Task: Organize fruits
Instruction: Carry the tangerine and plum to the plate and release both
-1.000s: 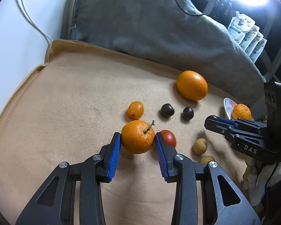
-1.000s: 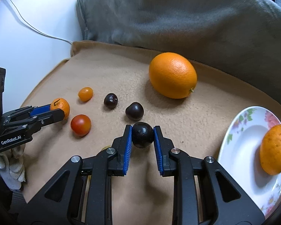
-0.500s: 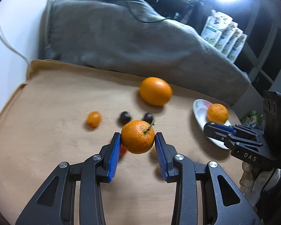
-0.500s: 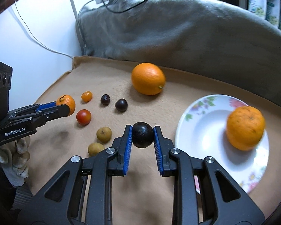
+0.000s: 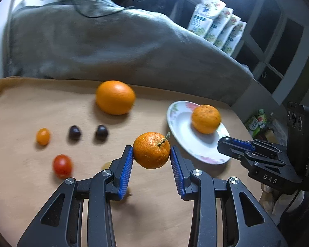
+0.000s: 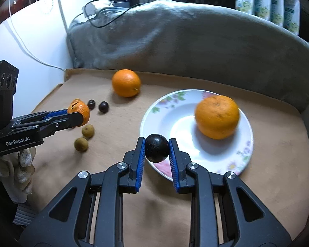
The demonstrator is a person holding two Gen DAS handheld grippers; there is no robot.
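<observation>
In my left gripper (image 5: 151, 154) I have a stemmed mandarin (image 5: 151, 150) pinched between the blue pads, held clear above the tan cloth (image 5: 20, 107), with the floral plate (image 5: 179, 121) just beyond it to the right. My right gripper (image 6: 157, 150) is clamped on a small dark round fruit (image 6: 157, 148), which from the right wrist camera sits over the near rim of that plate. A larger mandarin (image 6: 217, 117) already rests on the plate, toward its far right side. On the cloth I see a big orange (image 5: 115, 97) near the back edge, two dark fruits (image 5: 74, 132) side by side in front of it, a kumquat (image 5: 43, 136) to their left, and a cherry tomato (image 5: 62, 165) nearer to me. From the right camera, two tan round fruits (image 6: 88, 131) that look like longans lie close together, left of the plate. A gray blanket (image 6: 185, 41) is heaped behind the cloth, with a dark cable (image 6: 113, 10) on top of it. A gloved hand (image 6: 16, 173) shows under the left gripper at the frame's left edge.
</observation>
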